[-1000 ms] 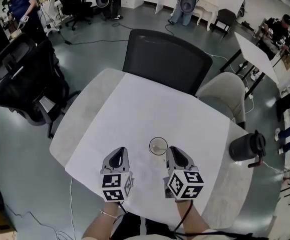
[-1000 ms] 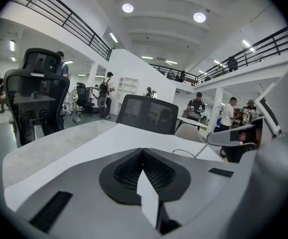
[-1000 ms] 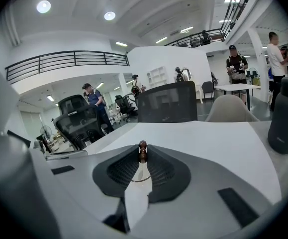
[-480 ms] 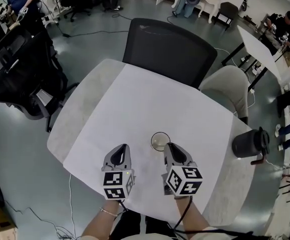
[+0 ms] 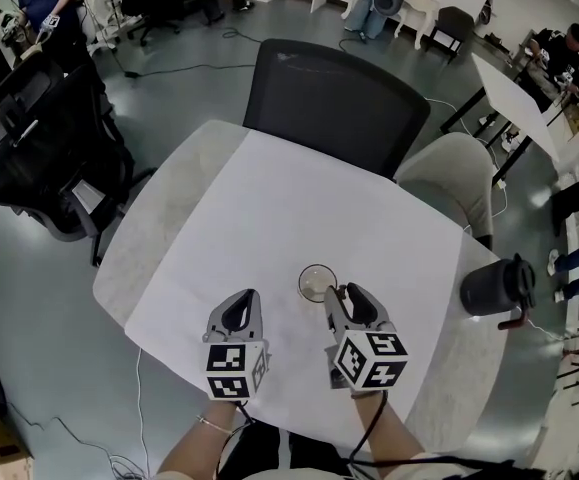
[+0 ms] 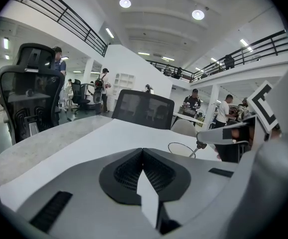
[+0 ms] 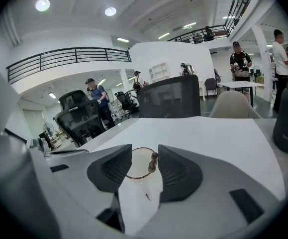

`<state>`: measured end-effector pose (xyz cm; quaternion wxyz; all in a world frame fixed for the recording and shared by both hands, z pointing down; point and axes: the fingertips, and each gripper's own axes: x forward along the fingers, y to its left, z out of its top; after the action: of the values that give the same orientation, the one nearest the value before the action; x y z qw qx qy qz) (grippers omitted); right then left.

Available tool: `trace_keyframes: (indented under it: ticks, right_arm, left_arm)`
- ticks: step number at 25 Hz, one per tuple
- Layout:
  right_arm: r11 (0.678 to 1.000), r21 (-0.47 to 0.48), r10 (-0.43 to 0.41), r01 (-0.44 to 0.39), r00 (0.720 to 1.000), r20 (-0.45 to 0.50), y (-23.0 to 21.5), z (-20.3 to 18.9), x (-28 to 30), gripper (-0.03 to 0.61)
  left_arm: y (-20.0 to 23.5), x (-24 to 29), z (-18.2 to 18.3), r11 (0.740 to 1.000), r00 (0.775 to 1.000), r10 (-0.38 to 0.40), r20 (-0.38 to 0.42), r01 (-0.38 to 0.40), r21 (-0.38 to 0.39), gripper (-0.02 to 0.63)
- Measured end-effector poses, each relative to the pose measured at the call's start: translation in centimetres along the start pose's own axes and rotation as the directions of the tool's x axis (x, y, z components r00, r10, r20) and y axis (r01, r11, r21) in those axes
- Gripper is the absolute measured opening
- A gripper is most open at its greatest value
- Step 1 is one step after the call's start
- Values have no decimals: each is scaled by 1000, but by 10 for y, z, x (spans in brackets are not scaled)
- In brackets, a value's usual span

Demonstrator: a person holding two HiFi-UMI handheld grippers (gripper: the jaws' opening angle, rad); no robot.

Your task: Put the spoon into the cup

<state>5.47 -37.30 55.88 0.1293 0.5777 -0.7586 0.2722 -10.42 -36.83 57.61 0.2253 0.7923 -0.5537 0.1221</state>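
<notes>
A clear glass cup [image 5: 316,284] stands on the white table [image 5: 269,218], just ahead of my right gripper [image 5: 346,296]. In the right gripper view the cup's rim [image 7: 134,176] shows between the jaws. The spoon's knobbed handle end [image 7: 153,161] leans on that rim, close to the right pad but free of it. My right gripper [image 7: 144,162] is open, and its jaws have just been opening. The left gripper [image 5: 240,310] rests shut to the left of the cup, with nothing in it. Its own view shows the cup [image 6: 182,149] and the spoon [image 6: 195,149] to the right.
A black lidded jug [image 5: 495,288] stands at the table's right edge. A black mesh chair [image 5: 334,108] and a beige chair [image 5: 451,186] are at the far side. A black office chair [image 5: 54,163] stands to the left. People work at desks in the background.
The right gripper's jaws have spread apart, leaving the spoon's handle free in the cup. Both hands have stayed about where they were.
</notes>
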Motion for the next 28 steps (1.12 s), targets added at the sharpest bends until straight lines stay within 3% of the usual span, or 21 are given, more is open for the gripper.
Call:
trace_keyframes:
  ticks: [4,7,11,14,28]
  right_arm:
    - [999,2,-33,33,999,33,-9,10,-16,163]
    - [998,11,-66,65,993,100,-16,31,-32,154]
    - [987,0,-158,160,976,149,-38,39,-69,48]
    - [980,-12,-197,200,972,130,-52,34,-85,32]
    - [979,-39,-190,200,965,183,-52,50,-114,31]
  left_arm:
    - [-3,-7,7,1000,1000,-2,12,2,7,18]
    - [2,-12,26,1000,998,17,65,-16,-15,18]
    - [-2,-25,39,999,995,34,89,-30,-40,18]
    - [-4,-28,38,999,995,49,81,-47,-25,18]
    - [-53,-44,57,1000,991,4,135,-8,26,18]
